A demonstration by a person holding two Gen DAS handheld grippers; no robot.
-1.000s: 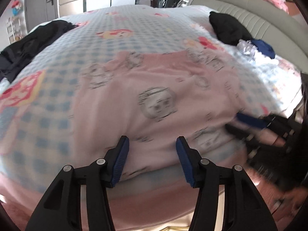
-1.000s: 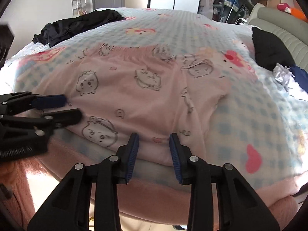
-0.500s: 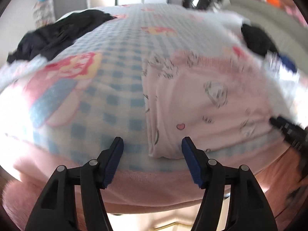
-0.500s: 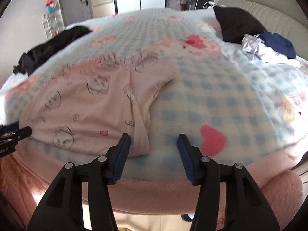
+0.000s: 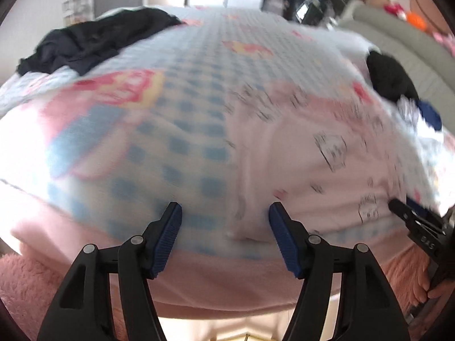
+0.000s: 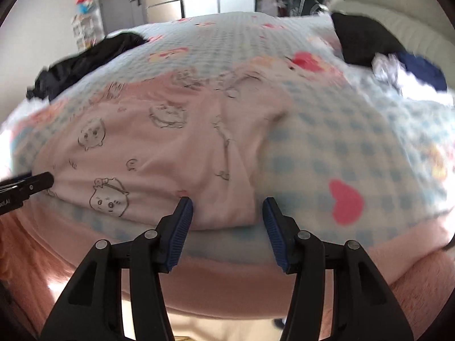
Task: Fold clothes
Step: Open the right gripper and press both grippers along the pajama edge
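Pink pajama garment, printed with outline cartoon animals, lies spread flat on a blue-and-white checked blanket covering a bed, its near hem close to the bed's front edge.

Seen from the left wrist camera, a heap of black clothing sits at 10 o'clock on the far side of the bed. The left gripper hovers at the bed's near edge with its jaws spread wide and nothing between them; the garment's left edge and near-left corner fall in the gap between the blue pads, toward 12 o'clock, though motion blur hides whether they touch the cloth. The rest of the garment stretches away to 2 o'clock. A second black garment and a dark blue item lie near the grey headboard at 2 o'clock.

From the right wrist camera, the left gripper's black tip enters at 9 o'clock, level with the garment's left side. The right gripper is likewise wide apart and empty, framing the garment's near-right corner, which lies just ahead at 12 o'clock. A pink heart print marks the blanket at 2 o'clock of the gripper.
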